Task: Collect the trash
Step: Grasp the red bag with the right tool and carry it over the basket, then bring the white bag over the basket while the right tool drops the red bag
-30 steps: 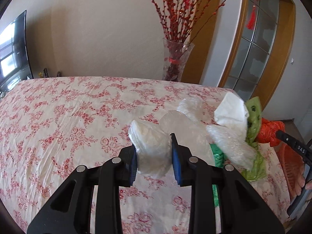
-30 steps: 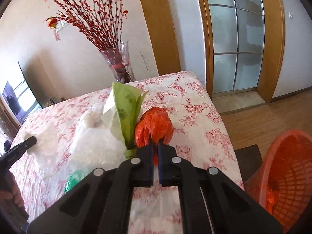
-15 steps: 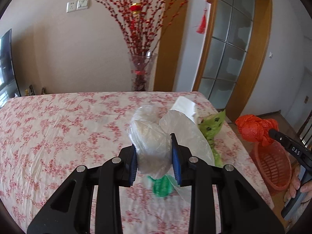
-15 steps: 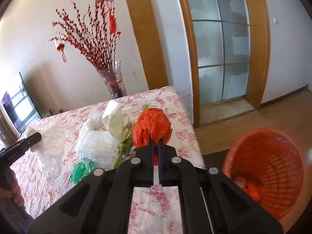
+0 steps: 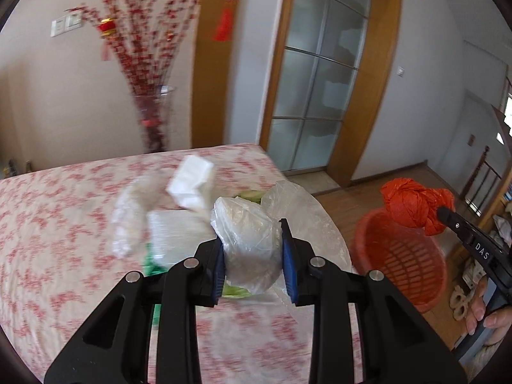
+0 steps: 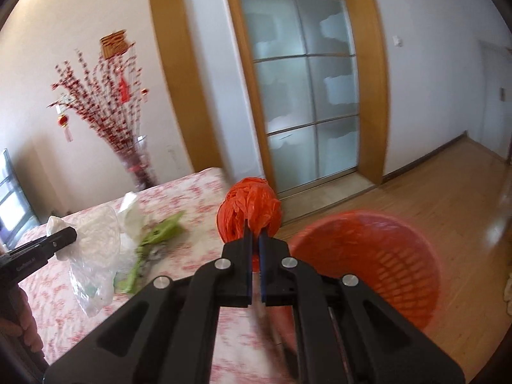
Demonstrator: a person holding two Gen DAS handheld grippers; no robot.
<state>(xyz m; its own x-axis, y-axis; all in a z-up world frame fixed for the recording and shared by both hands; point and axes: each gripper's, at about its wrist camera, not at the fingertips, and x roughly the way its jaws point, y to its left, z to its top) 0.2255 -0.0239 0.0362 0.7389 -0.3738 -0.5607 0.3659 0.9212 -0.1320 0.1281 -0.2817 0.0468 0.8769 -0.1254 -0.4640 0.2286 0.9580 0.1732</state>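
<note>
Both tongs loaded, carrying trash toward the basket.

Left gripper (image 5: 252, 249) pinches a crumpled clear plastic bag (image 5: 248, 240); right gripper (image 6: 254, 240), jaws nearly together, clamps a scrunched orange plastic bag (image 6: 249, 211). The round orange slotted plastic basket (image 6: 384, 256) sits on the wood floor just right of and below the right tips, off the bed edge. Centre each load over the rim before letting go. Beyond the left tips, white tissue (image 5: 192, 182) and green wrapper (image 6: 156, 236) lie on the floral bedspread (image 5: 64, 208).
</note>
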